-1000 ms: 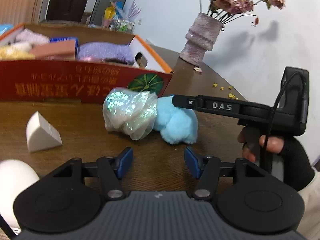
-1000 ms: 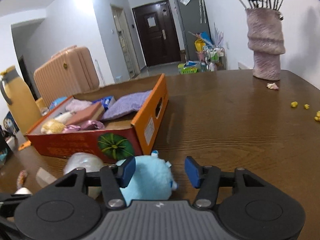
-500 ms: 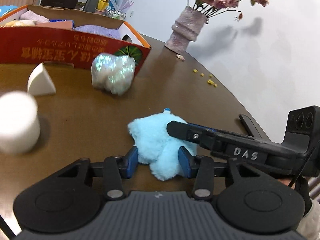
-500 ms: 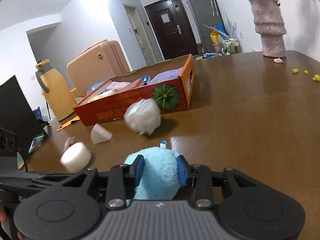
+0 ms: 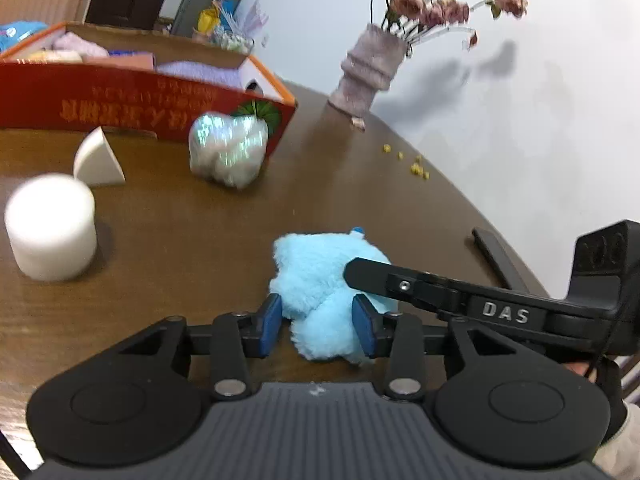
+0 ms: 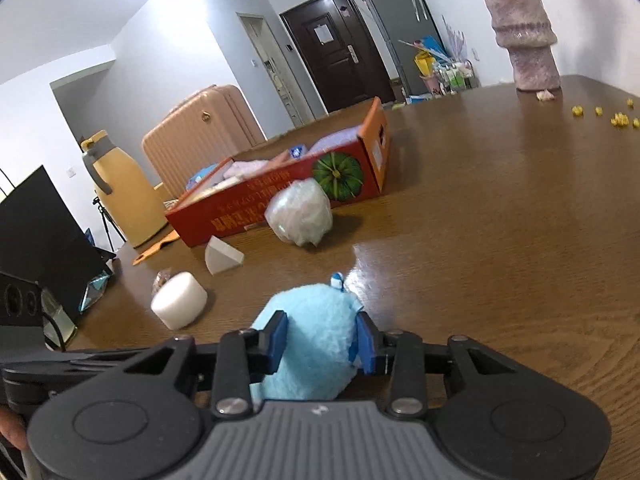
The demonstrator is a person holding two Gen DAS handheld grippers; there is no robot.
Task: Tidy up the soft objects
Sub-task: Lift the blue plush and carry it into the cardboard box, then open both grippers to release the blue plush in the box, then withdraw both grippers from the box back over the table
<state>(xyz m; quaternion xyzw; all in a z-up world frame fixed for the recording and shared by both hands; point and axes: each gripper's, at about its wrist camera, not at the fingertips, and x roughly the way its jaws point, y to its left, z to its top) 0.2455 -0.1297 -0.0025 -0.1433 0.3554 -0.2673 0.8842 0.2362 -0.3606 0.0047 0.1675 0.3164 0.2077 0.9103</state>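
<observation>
Right now both tools grip the blue plush toy [image 5: 320,280] on the brown surface [image 5: 180,240]: the left tool [image 5: 318,322] has its blue pads pressed into its near end, and the right tool [image 6: 320,338] pinches it from the right. Ahead and left of the left tool stand a white foam cylinder [image 5: 50,232] and a white wedge [image 5: 96,160]. Farther ahead, an iridescent bag [image 5: 228,152] sits against the red box [image 5: 120,108].

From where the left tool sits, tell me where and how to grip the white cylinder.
Grip the white cylinder across its curved side wall, about mid-height, coming in level from the near side. It stands upright on the table with open space around it; the wedge sits behind, apart. It looks like foam, so squeeze lightly.
</observation>
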